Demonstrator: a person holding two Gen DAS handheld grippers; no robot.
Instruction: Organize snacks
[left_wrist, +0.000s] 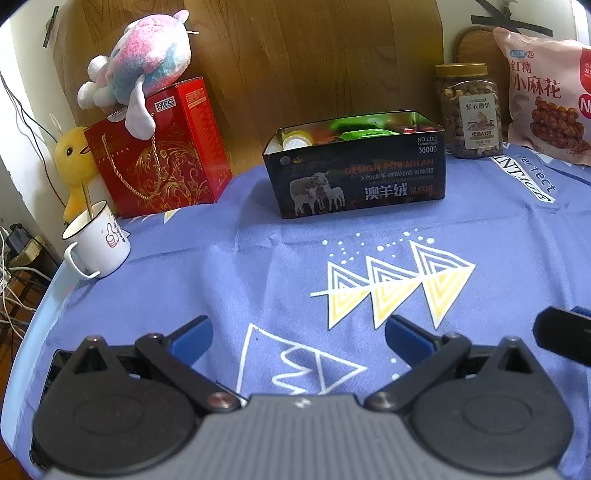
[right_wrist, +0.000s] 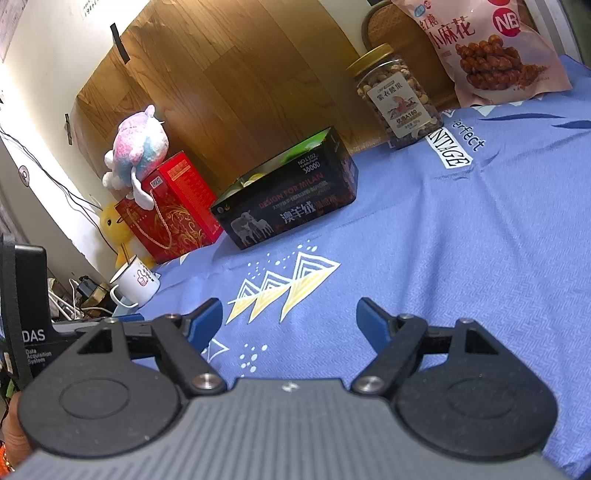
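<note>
At the far left edge of the blue tablecloth (left_wrist: 280, 258) a white enamel mug (left_wrist: 98, 242) stands with a thin stick in it, and just behind it a yellow plush chick (left_wrist: 74, 158) leans against a red gift box (left_wrist: 162, 155) with a gold rope handle; a pink-and-blue plush toy (left_wrist: 142, 62) lies on top of that box; a wood-grain panel (left_wrist: 295, 59) rises behind everything. Near the middle of the cloth, well apart from the red box, sits the open black tin (left_wrist: 356, 177) printed with sheep and "DESIGN FOR MILAN", and it holds the snacks (left_wrist: 354, 129): green and red packets with small white-lidded cups at its left end; to its right, close by but not touching, stands the gold-lidded jar of nuts (left_wrist: 469, 110), and further right the pink bag of fried dough twists (left_wrist: 546, 96) stands upright at the back of the table. In the foreground, the left gripper (left_wrist: 298, 334) hovers low over the printed triangles with its blue fingers spread wide and nothing between them; the right gripper (right_wrist: 290, 321) hangs beside it, likewise spread apart and empty, tilted so the table slopes in its view, with the other gripper's black body visible at its left.
</note>
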